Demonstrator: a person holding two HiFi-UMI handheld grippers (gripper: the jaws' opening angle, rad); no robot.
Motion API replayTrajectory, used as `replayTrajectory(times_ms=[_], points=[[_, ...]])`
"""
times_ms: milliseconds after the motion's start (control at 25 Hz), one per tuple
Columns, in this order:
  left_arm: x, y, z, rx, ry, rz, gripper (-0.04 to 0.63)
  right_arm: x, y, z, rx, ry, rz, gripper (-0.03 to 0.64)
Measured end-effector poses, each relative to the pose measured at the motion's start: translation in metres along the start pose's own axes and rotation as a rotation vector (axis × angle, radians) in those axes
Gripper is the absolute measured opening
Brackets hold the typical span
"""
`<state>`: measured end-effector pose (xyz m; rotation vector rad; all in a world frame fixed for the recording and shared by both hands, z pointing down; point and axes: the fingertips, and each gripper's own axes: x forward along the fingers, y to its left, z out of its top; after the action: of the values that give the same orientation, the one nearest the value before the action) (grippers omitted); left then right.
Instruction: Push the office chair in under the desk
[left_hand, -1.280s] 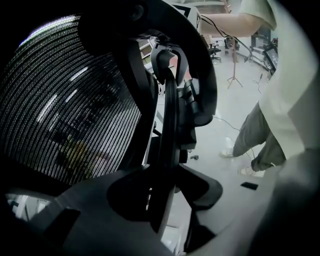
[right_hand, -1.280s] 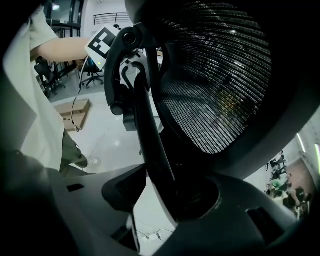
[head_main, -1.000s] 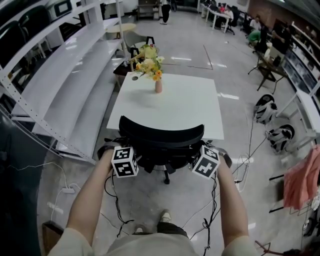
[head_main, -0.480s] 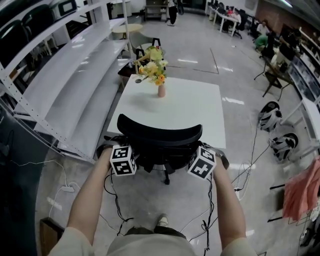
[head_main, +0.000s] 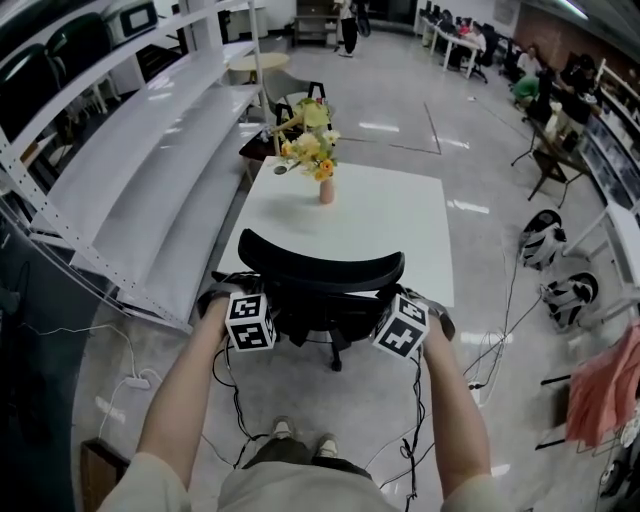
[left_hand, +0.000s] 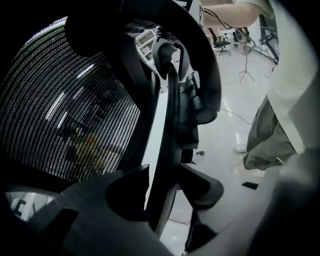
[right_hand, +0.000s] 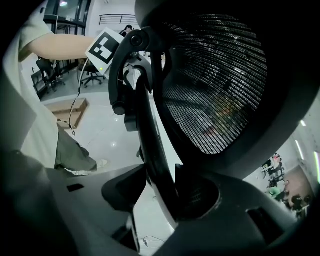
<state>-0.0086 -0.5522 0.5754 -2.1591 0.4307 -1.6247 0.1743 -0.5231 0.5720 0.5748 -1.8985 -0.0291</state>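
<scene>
The black mesh-backed office chair (head_main: 320, 275) stands at the near edge of the white desk (head_main: 390, 225), its back overlapping that edge. My left gripper (head_main: 250, 318) is at the back's left side and my right gripper (head_main: 400, 325) at its right side. In the left gripper view a black bar of the chair's back frame (left_hand: 167, 125) runs between the jaws of the left gripper (left_hand: 165, 200); they are opening, the pads still against the bar. In the right gripper view the right gripper (right_hand: 160, 195) is shut on a frame bar (right_hand: 145, 130) beside the mesh (right_hand: 215, 85).
A pink vase of flowers (head_main: 324, 180) stands at the desk's far side. White shelving (head_main: 130, 170) runs along the left. Cables (head_main: 230, 400) and a power strip (head_main: 135, 380) lie on the floor. Bags (head_main: 540, 240) sit at the right. My feet (head_main: 300, 435) are behind the chair.
The person has stepped forward; both feet now stand together behind the chair. Chair and grippers have kept their place at the desk's near edge.
</scene>
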Motion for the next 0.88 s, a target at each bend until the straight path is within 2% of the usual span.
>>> replayTrajectory(times_ms=[600,880], points=[[0.003,0.012,-0.013,0.045,-0.033,-0.008,0.19,0.007,-0.002,0.014,0.052,0.016,-0.022,0.196],[0.002,0.014,-0.015,0.078,-0.077,0.07,0.198,0.008,-0.003,0.015,0.041,-0.014,-0.103,0.216]])
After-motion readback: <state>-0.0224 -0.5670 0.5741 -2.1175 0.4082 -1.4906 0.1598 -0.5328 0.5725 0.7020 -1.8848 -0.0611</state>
